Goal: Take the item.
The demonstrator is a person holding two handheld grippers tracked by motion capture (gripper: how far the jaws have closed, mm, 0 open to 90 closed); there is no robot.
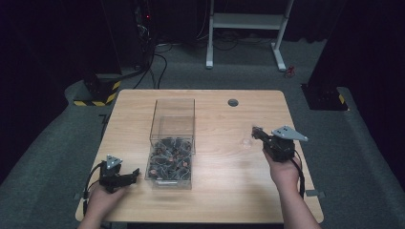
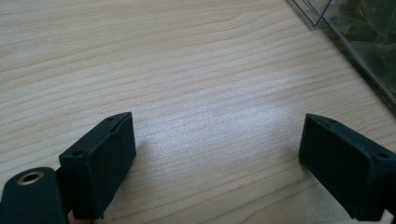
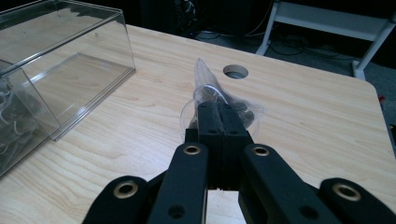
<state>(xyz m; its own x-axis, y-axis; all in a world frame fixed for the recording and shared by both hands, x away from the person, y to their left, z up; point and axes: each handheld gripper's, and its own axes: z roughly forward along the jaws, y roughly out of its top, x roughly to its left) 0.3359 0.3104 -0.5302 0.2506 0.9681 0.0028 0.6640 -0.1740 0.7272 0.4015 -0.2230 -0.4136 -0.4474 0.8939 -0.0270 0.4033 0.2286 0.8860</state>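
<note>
A clear plastic box (image 1: 175, 110) stands mid-table; its near half holds several small bags of dark parts (image 1: 169, 161), while its far half looks bare. My right gripper (image 1: 256, 132) is lifted over the right side of the table, shut on a small clear bag (image 3: 206, 78) with dark contents. The jaws (image 3: 219, 110) pinch the bag's lower edge. A clear round piece (image 1: 246, 142) lies on the wood just below it. My left gripper (image 1: 135, 172) rests low at the box's near left corner, open and holding nothing (image 2: 217, 140).
A round cable hole (image 1: 233, 102) sits at the table's far middle. The box's wall (image 2: 355, 32) is close on the left gripper's right side. Bare wood lies between box and right gripper. A white desk frame (image 1: 246, 21) stands on the floor beyond.
</note>
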